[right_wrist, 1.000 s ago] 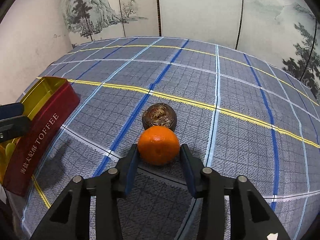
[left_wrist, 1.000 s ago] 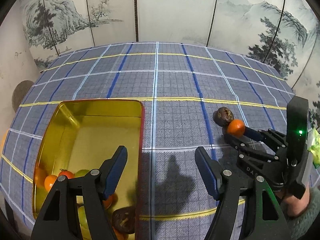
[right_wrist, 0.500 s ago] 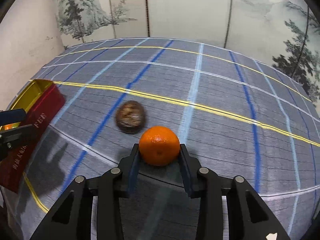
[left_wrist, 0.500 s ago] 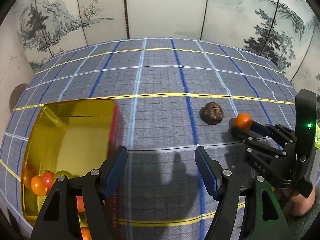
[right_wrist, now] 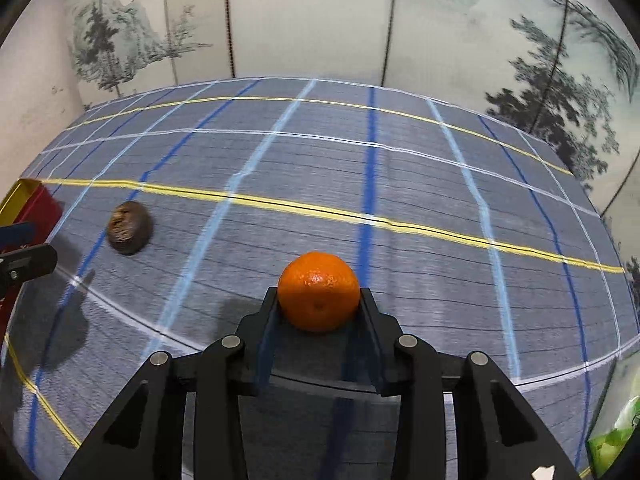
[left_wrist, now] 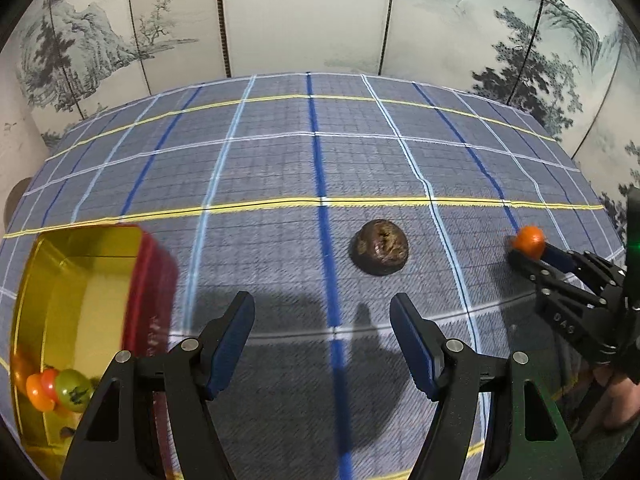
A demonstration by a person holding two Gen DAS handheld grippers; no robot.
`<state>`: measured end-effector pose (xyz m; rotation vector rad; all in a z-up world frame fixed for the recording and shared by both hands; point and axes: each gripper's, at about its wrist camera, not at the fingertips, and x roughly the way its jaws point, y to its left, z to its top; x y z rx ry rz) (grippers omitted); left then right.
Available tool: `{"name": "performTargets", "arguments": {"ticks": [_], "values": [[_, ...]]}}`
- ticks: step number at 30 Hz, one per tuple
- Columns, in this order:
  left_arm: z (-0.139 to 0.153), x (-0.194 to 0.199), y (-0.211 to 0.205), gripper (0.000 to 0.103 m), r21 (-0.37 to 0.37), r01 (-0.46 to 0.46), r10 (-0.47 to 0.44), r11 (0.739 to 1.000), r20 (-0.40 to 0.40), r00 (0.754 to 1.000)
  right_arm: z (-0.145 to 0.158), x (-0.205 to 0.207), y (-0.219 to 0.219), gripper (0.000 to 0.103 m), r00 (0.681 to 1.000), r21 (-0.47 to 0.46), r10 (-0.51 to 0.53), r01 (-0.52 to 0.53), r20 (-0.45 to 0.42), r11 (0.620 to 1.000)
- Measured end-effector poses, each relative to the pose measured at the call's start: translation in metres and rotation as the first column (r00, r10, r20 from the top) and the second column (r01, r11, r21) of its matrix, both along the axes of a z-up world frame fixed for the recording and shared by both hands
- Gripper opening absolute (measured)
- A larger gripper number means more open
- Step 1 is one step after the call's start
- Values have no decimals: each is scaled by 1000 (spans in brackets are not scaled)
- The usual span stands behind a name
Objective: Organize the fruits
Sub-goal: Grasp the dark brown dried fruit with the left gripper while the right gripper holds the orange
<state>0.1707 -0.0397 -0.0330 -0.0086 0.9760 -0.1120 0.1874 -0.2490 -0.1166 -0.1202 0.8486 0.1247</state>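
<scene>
Pinching one orange (right_wrist: 319, 291) in right gripper (right_wrist: 319, 300) jaws — left gripper (left_wrist: 322, 334) jaws spread, one brown fruit (left_wrist: 381, 247) just ahead.

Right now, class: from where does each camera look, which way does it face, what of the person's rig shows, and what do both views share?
Left wrist: rides the open left gripper, looking down over the checked tablecloth; the right gripper shows.
Right wrist: rides the right gripper, shut on the orange; a left fingertip shows.
Shared: orange, brown wrinkled fruit, red-and-gold tin, painted screen.
</scene>
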Motion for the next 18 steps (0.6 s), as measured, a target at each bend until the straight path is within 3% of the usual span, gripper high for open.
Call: {"name": "performTargets", "arguments": {"ticks": [18], "values": [[-27, 47, -36, 67, -14, 30, -31, 999, -31, 999, -1, 2, -16, 36, 1000, 57, -19, 20, -12, 998]]}}
